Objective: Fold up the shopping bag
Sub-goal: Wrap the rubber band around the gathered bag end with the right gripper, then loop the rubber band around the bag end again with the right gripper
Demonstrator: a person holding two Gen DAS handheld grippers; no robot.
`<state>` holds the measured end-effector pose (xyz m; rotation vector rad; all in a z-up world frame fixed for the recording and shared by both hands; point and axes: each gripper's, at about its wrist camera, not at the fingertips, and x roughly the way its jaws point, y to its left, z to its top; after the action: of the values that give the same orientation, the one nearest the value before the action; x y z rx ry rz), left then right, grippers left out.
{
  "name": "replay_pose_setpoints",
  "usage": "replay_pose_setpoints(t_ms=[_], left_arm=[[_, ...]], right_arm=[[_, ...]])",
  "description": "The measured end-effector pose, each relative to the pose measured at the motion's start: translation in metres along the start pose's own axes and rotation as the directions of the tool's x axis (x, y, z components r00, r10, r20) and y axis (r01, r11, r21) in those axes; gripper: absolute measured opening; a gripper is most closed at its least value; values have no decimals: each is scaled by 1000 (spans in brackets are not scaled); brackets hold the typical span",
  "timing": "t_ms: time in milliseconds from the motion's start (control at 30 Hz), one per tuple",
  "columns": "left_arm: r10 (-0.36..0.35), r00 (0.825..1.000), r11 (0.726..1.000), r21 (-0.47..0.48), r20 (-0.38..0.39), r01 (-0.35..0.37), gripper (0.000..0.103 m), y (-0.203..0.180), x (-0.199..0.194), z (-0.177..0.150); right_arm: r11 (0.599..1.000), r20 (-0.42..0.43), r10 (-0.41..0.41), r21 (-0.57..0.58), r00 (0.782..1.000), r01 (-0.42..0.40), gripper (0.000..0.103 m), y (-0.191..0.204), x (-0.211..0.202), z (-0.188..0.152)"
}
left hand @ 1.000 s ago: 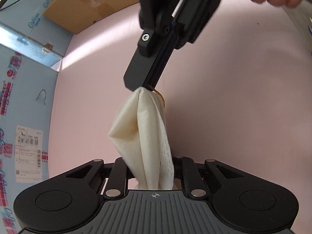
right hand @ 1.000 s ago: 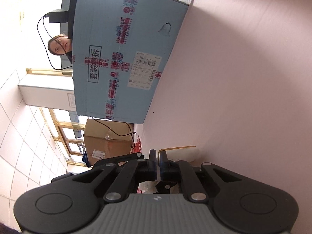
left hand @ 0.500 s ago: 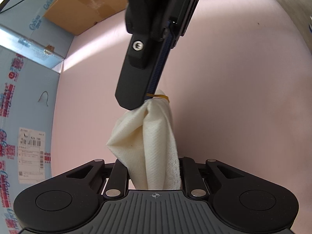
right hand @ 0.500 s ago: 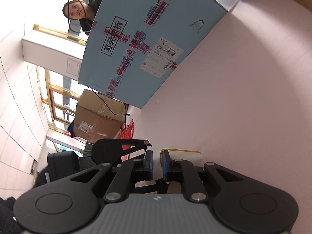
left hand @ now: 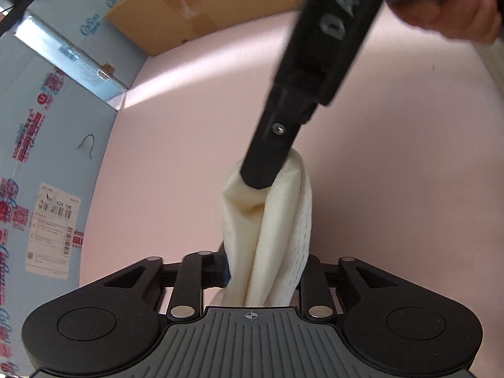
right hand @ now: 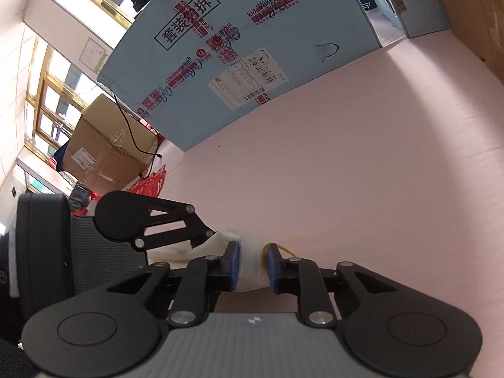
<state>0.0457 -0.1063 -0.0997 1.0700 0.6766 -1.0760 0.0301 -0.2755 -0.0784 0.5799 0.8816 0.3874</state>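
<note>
Pink tabletop (right hand: pixel 362 163), blue carton (right hand: pixel 239 47) alongside

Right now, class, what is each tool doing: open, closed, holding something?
Left tool: jaws opening, the rolled cream bag between them.
Right tool: closed on the bag's other end, next to a yellow rubber band.

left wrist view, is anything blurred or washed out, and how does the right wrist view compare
Left wrist view: the right tool is motion-blurred near the top, its white lettering smeared, while the cream bag is sharp; a bright light streak crosses the pink table. Right wrist view: sharp, but windows at left are overexposed and the blue box bows with fisheye distortion.
</note>
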Motion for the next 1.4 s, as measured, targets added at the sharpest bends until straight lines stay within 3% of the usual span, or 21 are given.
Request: replay_pose_setpoints(t_ms=[167,233,400,467,533,633,700,800,1100,1200,1267,1367,1400], left_arm=[[-22,998,999,-30,54,23,41,5,-10,0],[-41,996,998,-34,77,44,52,6,-16,3],[-130,983,988,-66,126,139,55,14,-24,3],[-145,984,980,-123,105,157,53,21,-15,0],[-175,979,965,-181,105,192,38,29,-9,-4],[-208,970,937,-260,123,234,25,38,-3,-8],[-216,967,920,-302,136,248,22,43,1,-11],[-227,962,902,-340,150,266,21,49,3,-14],[-208,966,888,-385,154,253,21,48,6,-15],[-200,968,883,-399,154,246,21,47,6,-16],[-194,969,880,-408,153,241,21,46,6,-16],[-189,970,873,-426,154,238,21,46,5,-17],[-187,970,869,-435,155,237,21,46,5,-18]], right_arm=[[1000,15,-1,4,1000,1,14,-3,0,-2],[1000,15,-1,1,1000,1,14,-3,0,-2],[1000,9,8,-12,1000,-8,14,-1,3,-5],[1000,4,15,-13,1000,-15,14,0,4,-6],[1000,2,21,-12,1000,-21,14,-1,5,-7],[1000,6,31,5,1000,-31,14,-5,3,-9],[998,10,48,31,999,-48,22,-10,1,-11],[996,27,48,74,998,-50,37,-20,-5,-15],[977,31,90,192,995,-94,46,-44,-4,-24],[941,51,145,303,988,-154,47,-60,-1,-29],[895,86,191,394,978,-210,48,-74,0,-36],[853,113,203,467,973,-232,49,-86,1,-44],[847,114,190,484,975,-222,45,-89,1,-46]])
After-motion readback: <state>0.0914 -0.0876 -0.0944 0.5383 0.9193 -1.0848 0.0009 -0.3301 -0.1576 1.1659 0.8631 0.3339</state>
